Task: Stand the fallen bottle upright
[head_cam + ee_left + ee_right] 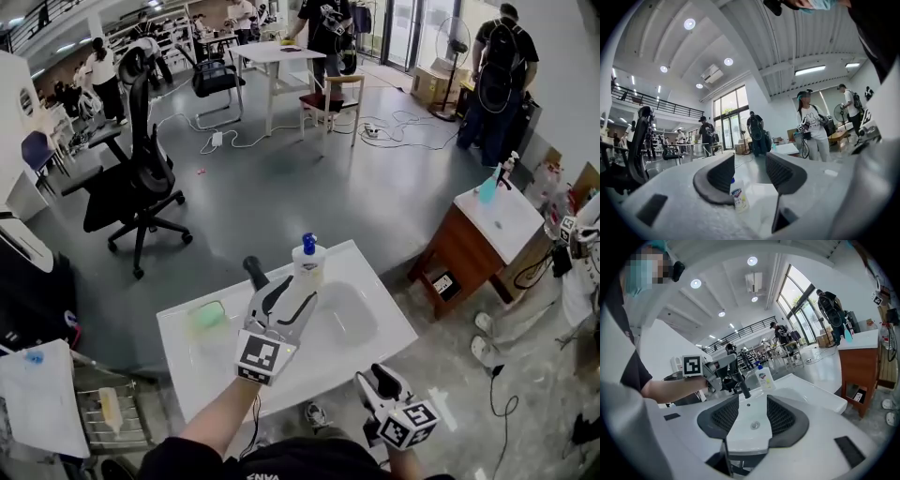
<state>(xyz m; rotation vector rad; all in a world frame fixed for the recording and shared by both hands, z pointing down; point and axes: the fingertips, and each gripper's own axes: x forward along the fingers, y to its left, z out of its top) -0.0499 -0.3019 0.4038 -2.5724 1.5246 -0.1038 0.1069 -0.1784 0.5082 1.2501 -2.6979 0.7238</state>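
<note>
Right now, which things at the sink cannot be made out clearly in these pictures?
Bottle: in the left gripper view, a jaw hides most of its top; the label is too small to read.
Green thing on the sink: head view, too blurred to identify.
Left gripper: head view, it covers the bottle's lower part.
</note>
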